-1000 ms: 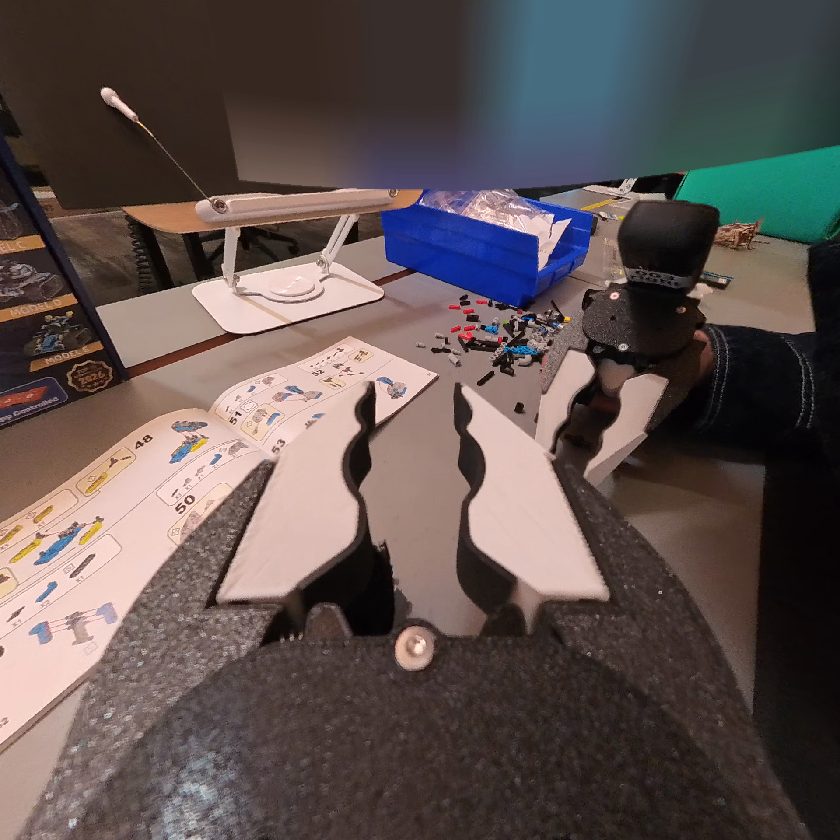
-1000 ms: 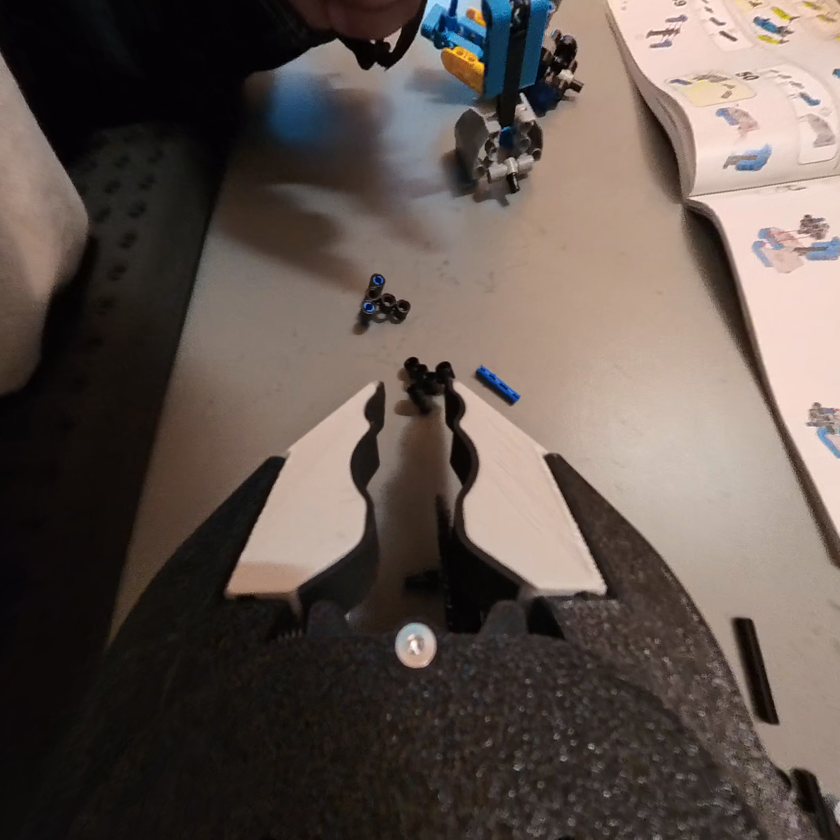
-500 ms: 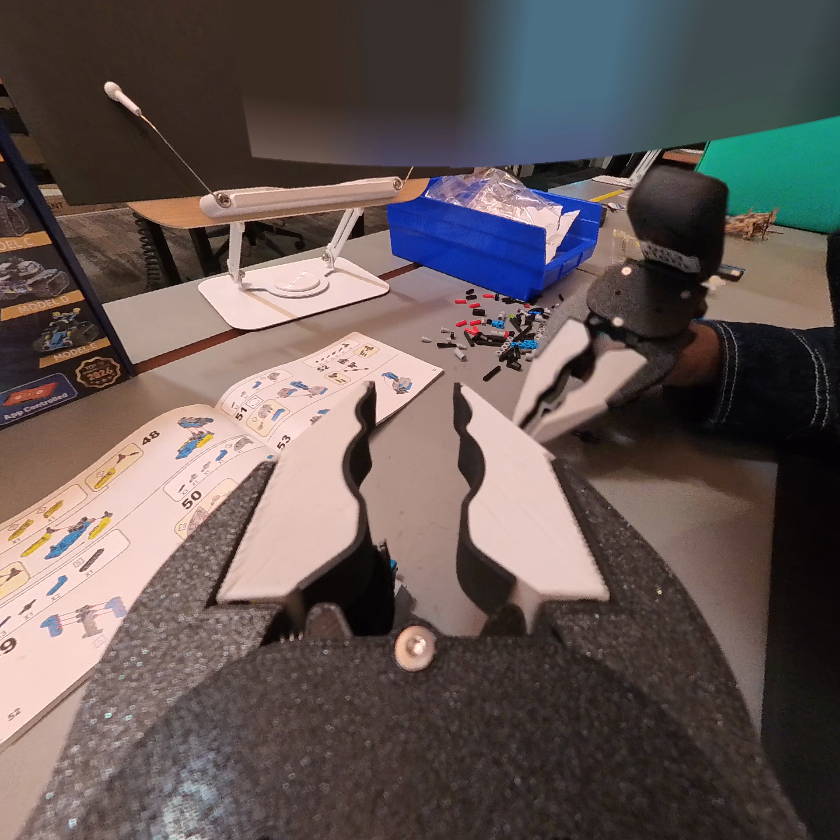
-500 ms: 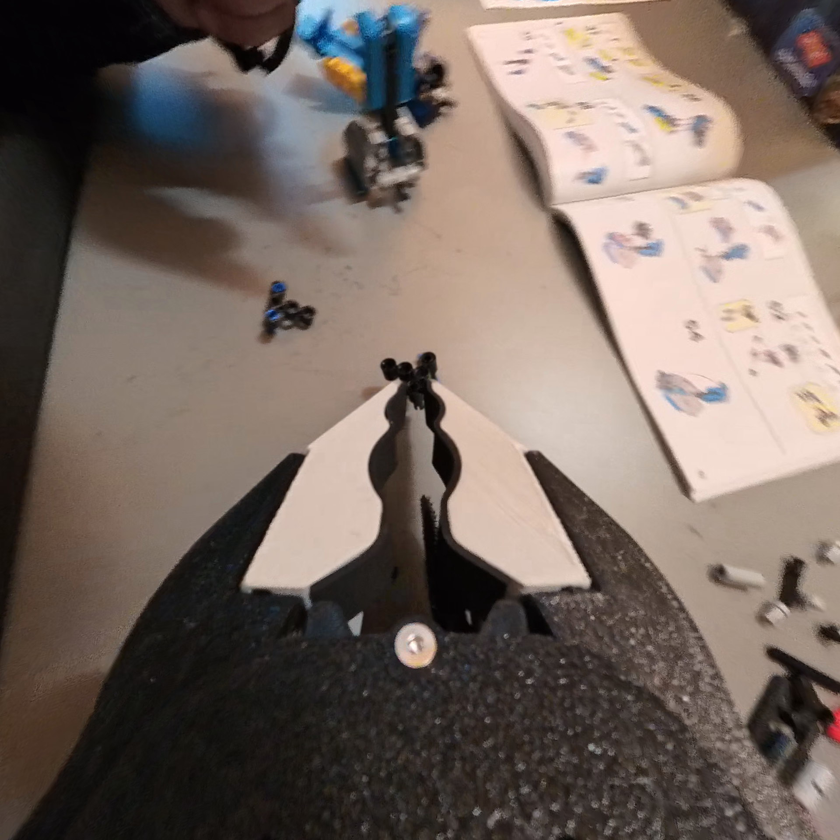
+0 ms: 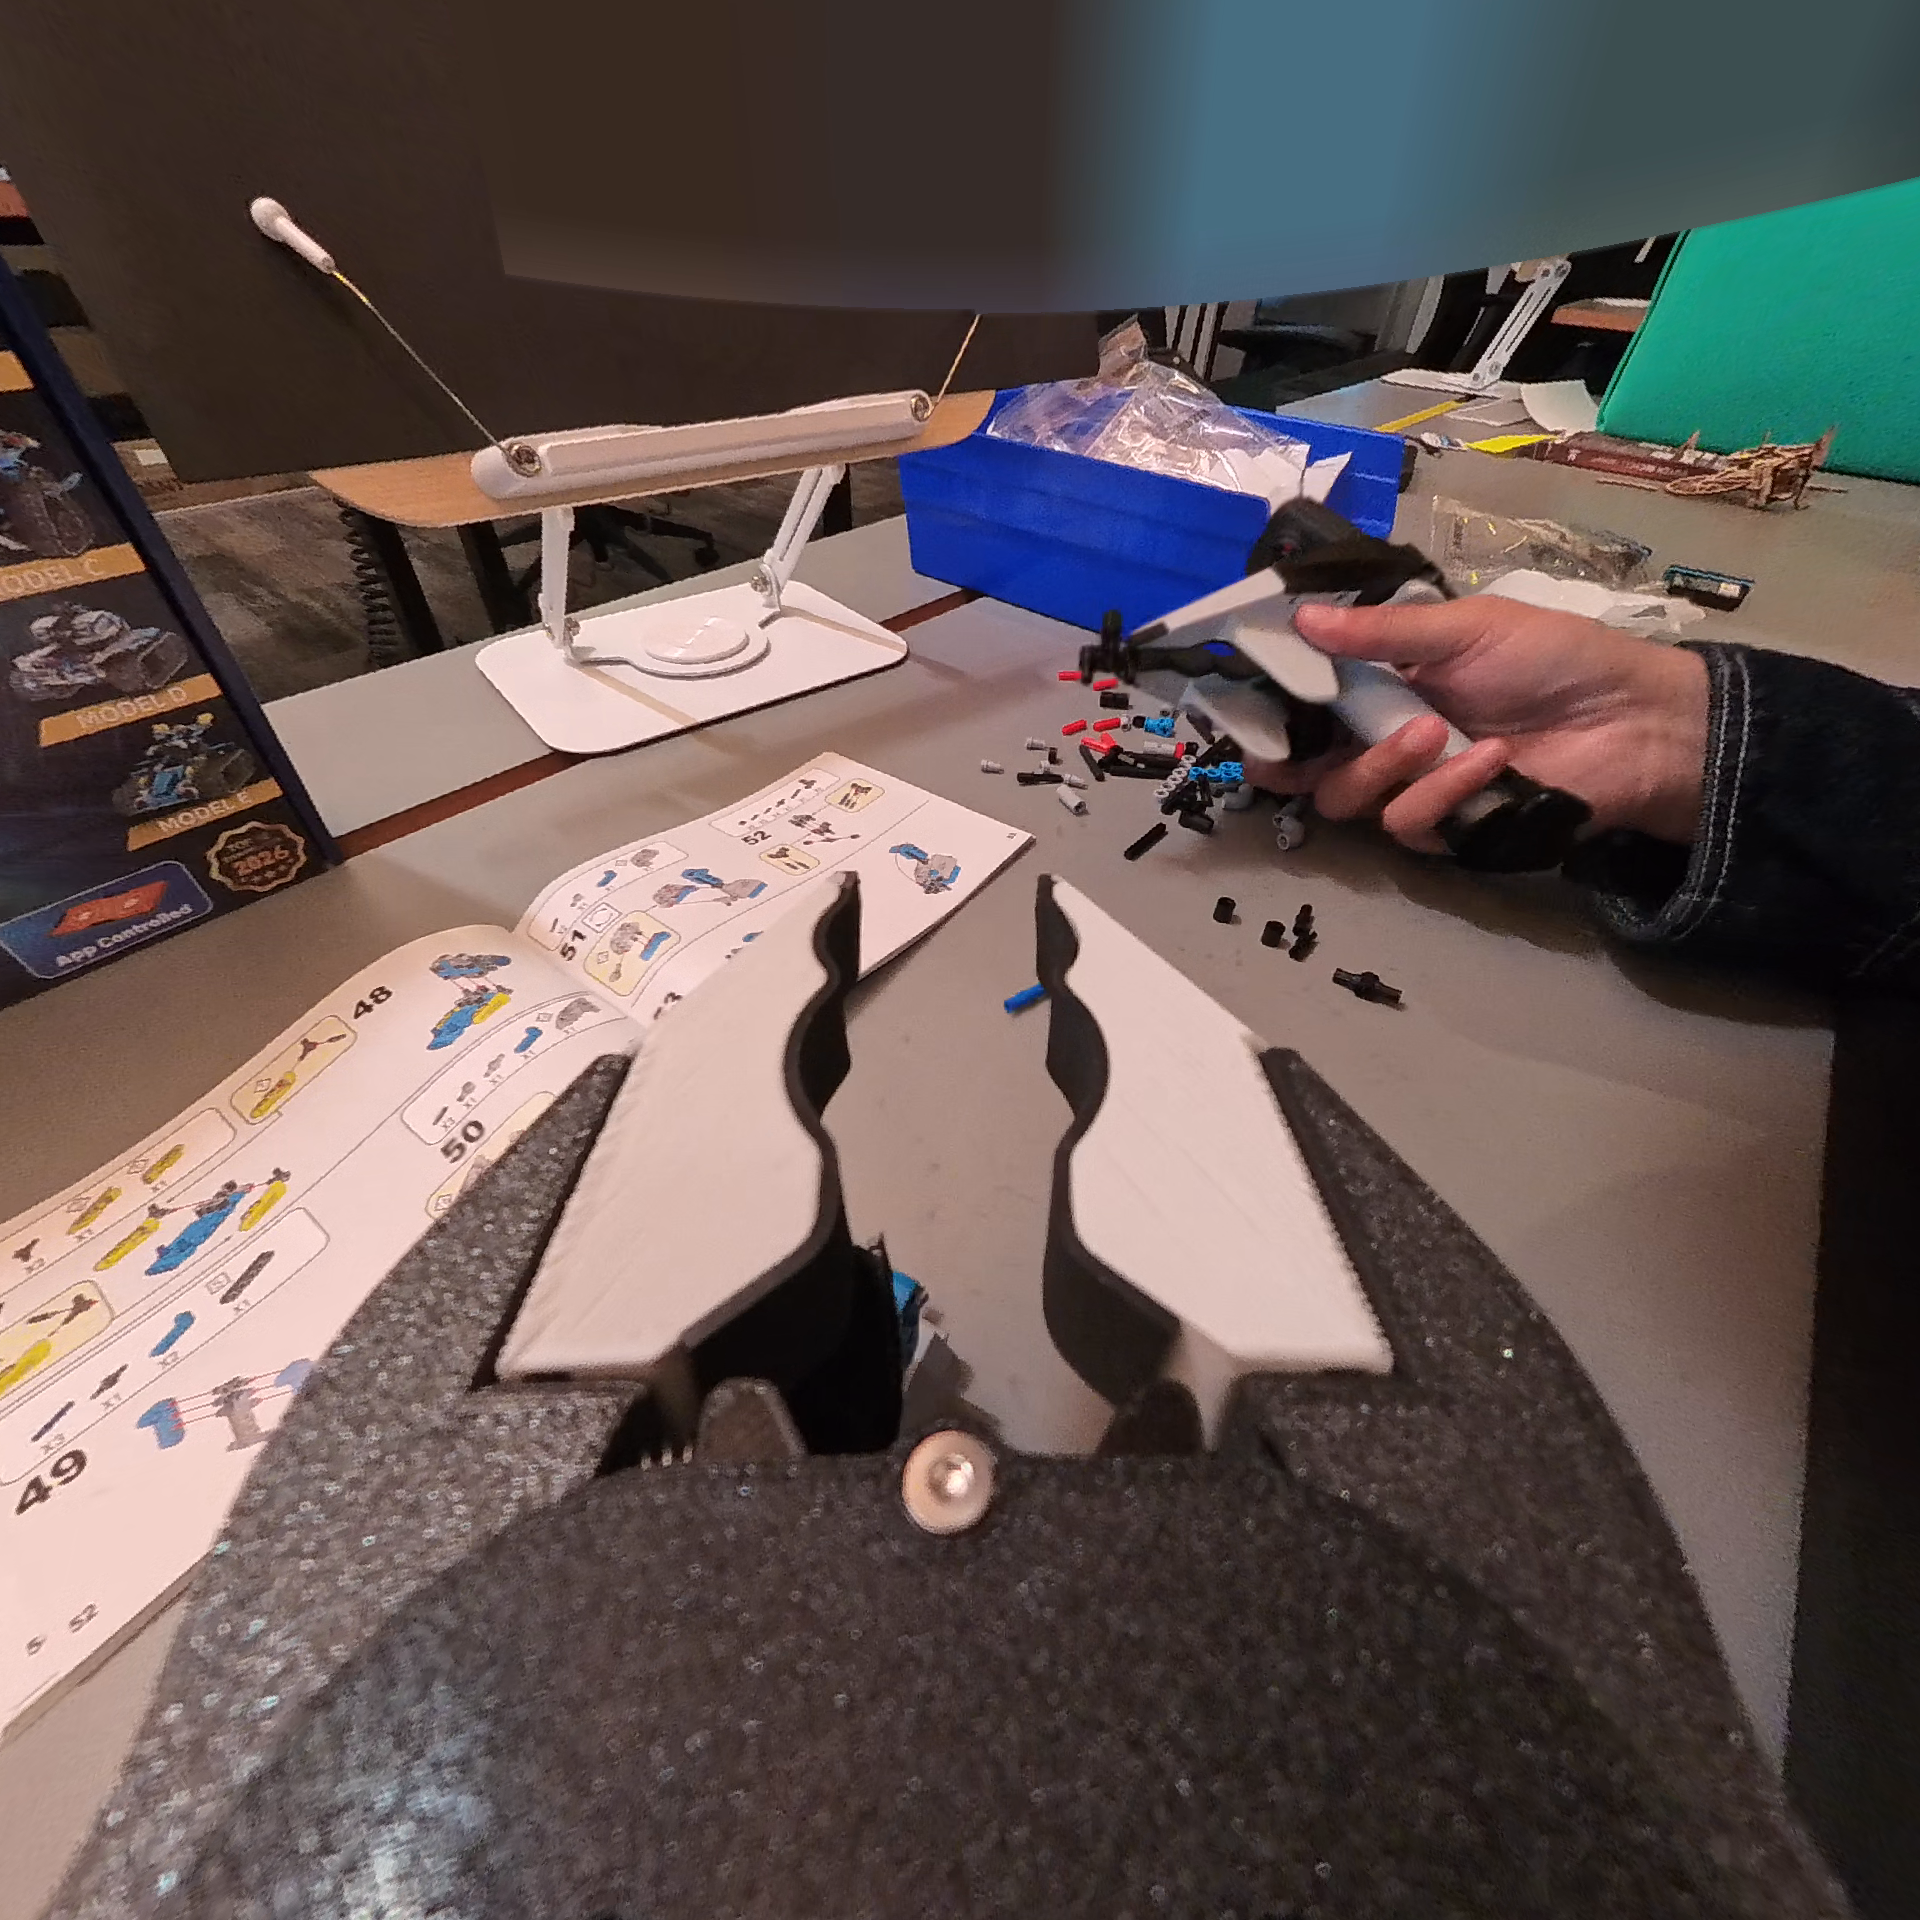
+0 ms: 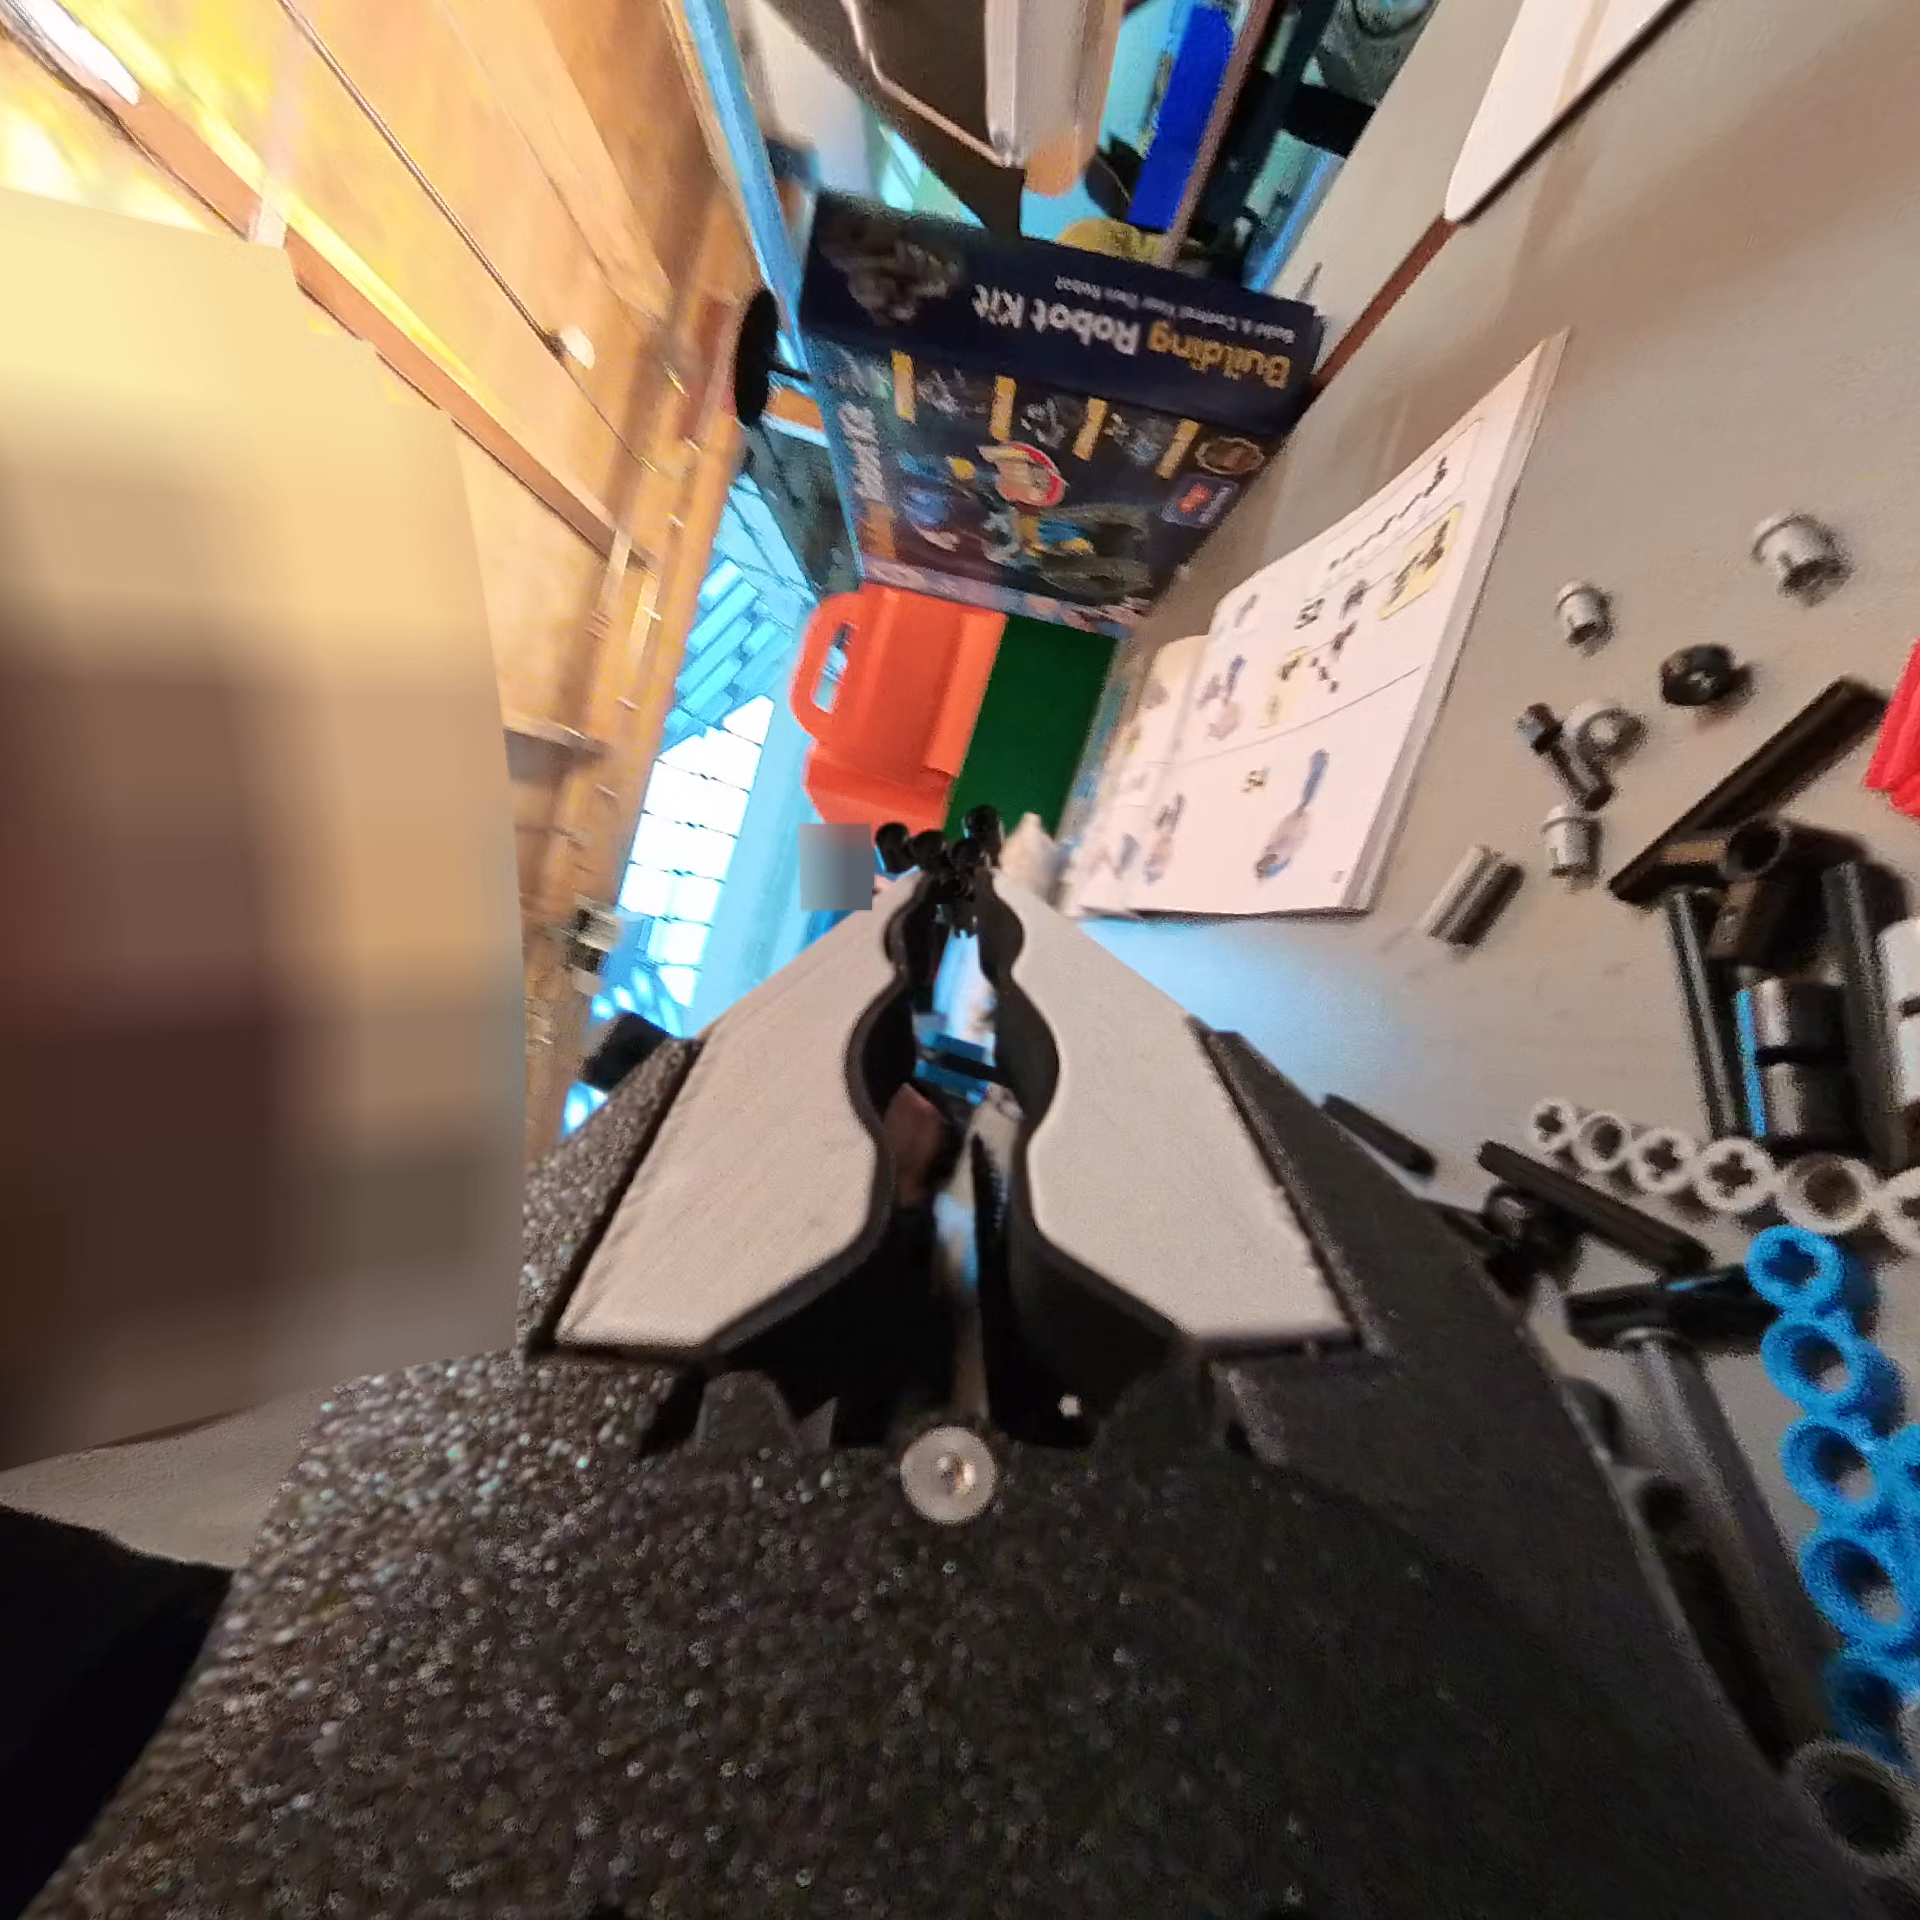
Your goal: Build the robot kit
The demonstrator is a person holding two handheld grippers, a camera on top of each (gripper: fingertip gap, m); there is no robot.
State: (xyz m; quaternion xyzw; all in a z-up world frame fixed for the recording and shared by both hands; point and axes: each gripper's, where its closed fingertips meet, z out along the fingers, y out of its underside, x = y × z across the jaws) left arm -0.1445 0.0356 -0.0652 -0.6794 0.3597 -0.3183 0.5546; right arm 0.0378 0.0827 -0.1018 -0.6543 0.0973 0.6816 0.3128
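Note:
My left gripper (image 5: pixel 948 904) is open and empty, held low over the grey table (image 5: pixel 1507 1164) beside an open instruction booklet (image 5: pixel 416 1091). A bit of blue and grey plastic (image 5: pixel 906 1304) shows under its fingers. My right gripper (image 6: pixel 951 894) is shut on a small black connector piece (image 6: pixel 940 857) at its fingertips. The left wrist view shows the right gripper (image 5: pixel 1132 644) turned on its side, holding that piece (image 5: pixel 1103 652) in the air above a pile of small building parts (image 5: pixel 1143 753). A hand (image 5: pixel 1475 707) grips it.
A blue bin (image 5: pixel 1081 530) with plastic bags and a white stand (image 5: pixel 686 655) sit at the back. A kit box (image 5: pixel 104 727) stands at the left. Loose black pins (image 5: pixel 1288 930) and a blue pin (image 5: pixel 1023 997) lie near. Blue (image 6: pixel 1839 1455) and grey beams (image 6: pixel 1714 1174) lie by the right gripper. The gap from one gripper's tips to the other's is roughly 20 centimetres.
The right gripper closed on the black connector piece, lifted it off the table and rolled onto its side above the parts pile. The left gripper stayed open and hardly moved.

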